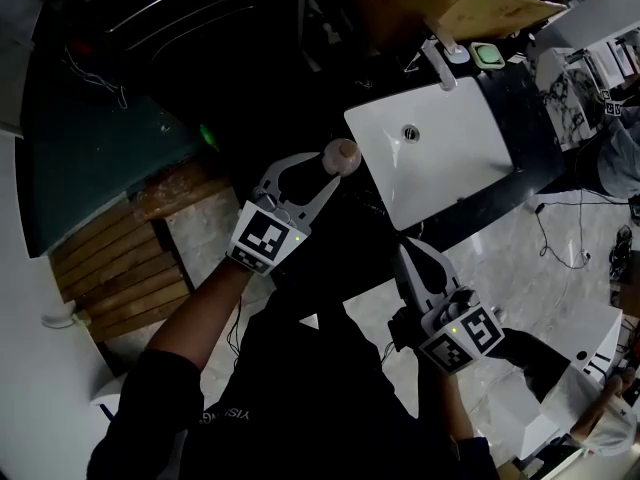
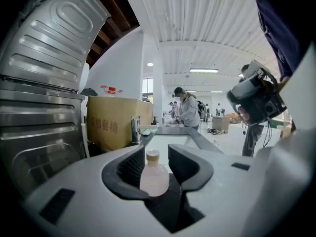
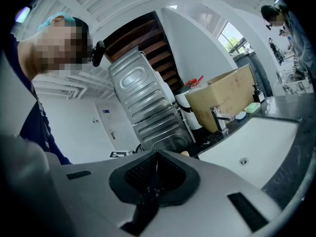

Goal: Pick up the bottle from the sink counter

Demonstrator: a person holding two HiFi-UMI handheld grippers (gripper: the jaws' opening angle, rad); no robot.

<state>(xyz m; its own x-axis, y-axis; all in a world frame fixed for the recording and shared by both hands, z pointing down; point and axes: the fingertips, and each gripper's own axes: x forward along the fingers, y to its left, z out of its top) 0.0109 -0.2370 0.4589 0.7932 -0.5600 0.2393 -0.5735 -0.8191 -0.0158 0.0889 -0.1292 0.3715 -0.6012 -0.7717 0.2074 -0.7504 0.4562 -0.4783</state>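
A: The left gripper (image 2: 157, 153) is released, with its jaws apart. The bottle (image 2: 154, 179) stands upright between them. The left pad sits close against it and there is a clear gap on the right, so I judge nothing is pressing yet.

B: How do you think it will handle?

A: Probably light. It looks like a small translucent pink plastic bottle with rounded shoulders, a short neck and a tan cap. Smooth plastic like that could slip, and thin walls may give under a hard squeeze. I would close on the widest part of the body, below the shoulder, where the ribbed dark pads can bite. The neck is narrow and could pivot.

B: What is beyond the jaws?

A: The bottle rests on the dark, glossy counter (image 1: 505, 93), right at the fingertips. Just past it and to the right is the white sink (image 1: 460, 163), a smooth, hard rectangular basin.

B: And the other gripper?

A: The right gripper (image 3: 156, 169) is clenched, pads meeting with nothing between them. It hangs well apart from the bottle, on the near side of the sink.
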